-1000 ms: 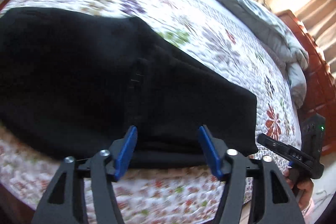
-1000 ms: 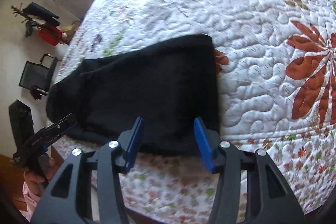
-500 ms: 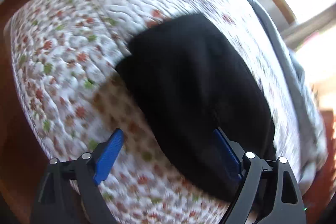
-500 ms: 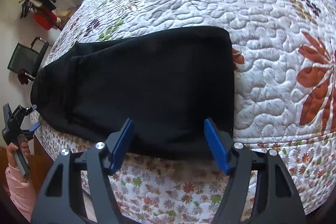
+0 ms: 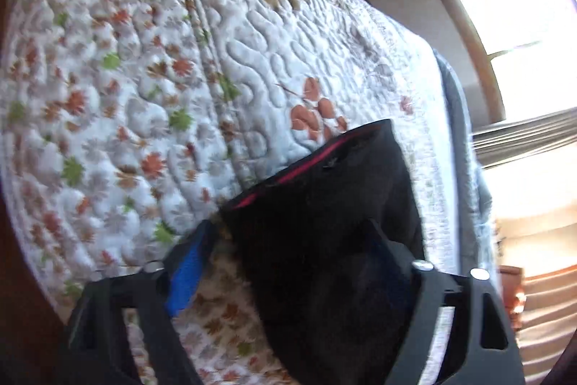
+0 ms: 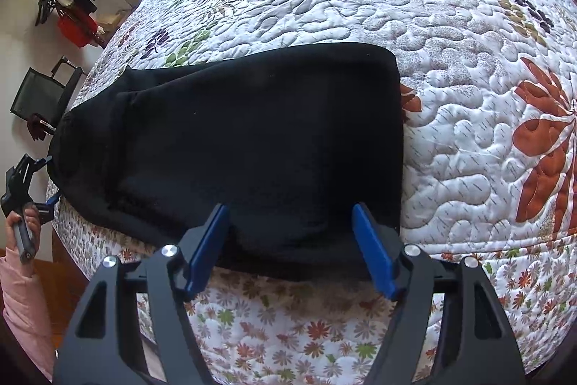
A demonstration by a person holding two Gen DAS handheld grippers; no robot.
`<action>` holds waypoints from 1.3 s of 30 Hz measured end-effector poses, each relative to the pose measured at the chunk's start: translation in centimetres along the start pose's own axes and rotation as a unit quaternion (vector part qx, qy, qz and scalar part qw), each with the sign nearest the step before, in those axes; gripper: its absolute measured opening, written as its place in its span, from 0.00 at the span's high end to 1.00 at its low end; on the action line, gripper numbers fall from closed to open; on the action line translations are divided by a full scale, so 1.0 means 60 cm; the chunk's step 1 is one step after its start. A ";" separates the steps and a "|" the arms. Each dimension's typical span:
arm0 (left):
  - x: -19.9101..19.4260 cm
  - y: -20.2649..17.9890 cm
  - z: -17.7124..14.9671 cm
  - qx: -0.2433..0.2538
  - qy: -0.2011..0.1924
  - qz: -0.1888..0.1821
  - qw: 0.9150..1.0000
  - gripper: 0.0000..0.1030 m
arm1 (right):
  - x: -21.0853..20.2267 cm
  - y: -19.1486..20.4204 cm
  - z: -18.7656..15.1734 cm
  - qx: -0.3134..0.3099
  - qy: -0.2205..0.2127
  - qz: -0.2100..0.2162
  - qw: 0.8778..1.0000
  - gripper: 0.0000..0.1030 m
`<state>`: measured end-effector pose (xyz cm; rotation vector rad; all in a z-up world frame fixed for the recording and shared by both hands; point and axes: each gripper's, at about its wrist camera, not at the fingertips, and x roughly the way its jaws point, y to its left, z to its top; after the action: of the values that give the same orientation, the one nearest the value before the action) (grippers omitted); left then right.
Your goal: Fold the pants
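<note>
Both grippers stand wide apart at the jaws and grip nothing. Right gripper (image 6: 292, 249) hovers at the near edge of the black pants (image 6: 252, 147), its two blue pads framing the cloth's near hem without pinching it; the flat, squared end of the pants lies just ahead and to the right of its right pad, and the garment runs away from it to the left, narrowing toward a rounded end at the bed's left edge. Beyond and to the right of this gripper spreads the quilt (image 6: 468, 118), white with stitched swirls, a large rust-coloured leaf motif on the right and small flowers on the border hanging below the pads. Left gripper (image 5: 288, 262) is at the other end of the pants (image 5: 324, 240): its left blue pad sits over the flowered quilt (image 5: 144, 78) just beside the cloth, while its right finger is over or against the dark fabric, and contact cannot be judged. A thin red line runs along the pants edge directly ahead of it. In the right wrist view this left gripper (image 6: 27, 181) appears far to the left, held in a hand with a pink sleeve, at the rounded end of the pants. Farther off to the left stand a dark chair (image 6: 43, 96) and a rack with a red item.
</note>
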<state>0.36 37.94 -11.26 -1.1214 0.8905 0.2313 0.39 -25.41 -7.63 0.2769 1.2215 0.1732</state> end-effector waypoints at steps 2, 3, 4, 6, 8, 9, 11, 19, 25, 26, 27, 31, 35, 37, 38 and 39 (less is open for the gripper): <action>0.002 -0.009 -0.010 -0.004 0.004 -0.008 1.000 0.41 | 0.001 -0.001 0.001 0.002 0.000 0.001 1.000 0.31; -0.001 -0.013 -0.013 0.001 0.002 -0.015 1.000 0.46 | 0.001 -0.002 0.001 0.003 -0.001 0.001 1.000 0.31; -0.004 -0.013 -0.015 0.004 0.002 -0.029 1.000 0.50 | 0.001 -0.002 0.002 0.003 -0.001 0.000 1.000 0.31; -0.003 -0.008 -0.015 0.006 0.001 -0.035 0.999 0.50 | 0.003 -0.003 0.002 0.002 -0.001 0.000 1.000 0.30; 0.005 -0.008 -0.019 -0.002 0.006 -0.029 1.000 0.50 | 0.005 -0.003 0.004 0.001 -0.001 -0.001 1.000 0.29; 0.011 -0.003 -0.019 -0.011 0.010 -0.031 0.999 0.50 | 0.006 -0.002 0.004 0.000 -0.001 -0.001 1.000 0.28; 0.028 0.003 -0.015 -0.023 0.016 -0.032 0.999 0.50 | 0.007 -0.001 0.004 -0.003 -0.002 -0.002 1.000 0.27; 0.020 -0.016 -0.035 -0.036 -0.028 -0.031 0.999 0.74 | 0.007 -0.005 0.002 0.002 -0.006 0.010 1.000 0.27; 0.012 -0.023 -0.054 -0.026 -0.051 -0.019 0.998 0.80 | 0.007 -0.012 0.000 0.005 -0.011 0.019 1.000 0.27; 0.007 -0.029 -0.056 -0.023 -0.054 -0.022 0.998 0.80 | 0.007 -0.013 0.000 0.004 -0.010 0.019 1.000 0.27; 0.002 -0.033 -0.057 -0.020 -0.055 -0.025 0.998 0.81 | 0.007 -0.013 0.001 0.004 -0.010 0.020 1.000 0.27; -0.035 -0.070 -0.070 0.020 -0.070 -0.050 0.996 0.82 | 0.005 -0.018 0.002 0.013 -0.011 0.026 1.000 0.27; -0.057 -0.104 -0.085 0.054 -0.082 -0.053 0.994 0.82 | 0.003 -0.020 0.001 0.017 -0.012 0.032 0.999 0.27; -0.066 -0.126 -0.097 0.080 -0.092 -0.055 0.991 0.82 | 0.002 -0.022 0.002 0.020 -0.012 0.037 0.999 0.27; -0.071 -0.141 -0.107 0.100 -0.098 -0.058 0.988 0.82 | 0.002 -0.024 0.002 0.021 -0.012 0.038 0.999 0.27; -0.074 -0.154 -0.115 0.116 -0.101 -0.061 0.986 0.82 | 0.001 -0.025 0.002 0.023 -0.012 0.041 0.999 0.27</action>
<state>-0.67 29.03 -2.78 -0.9134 0.6478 0.1331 0.51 -26.83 -8.12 0.3674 1.1921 0.2120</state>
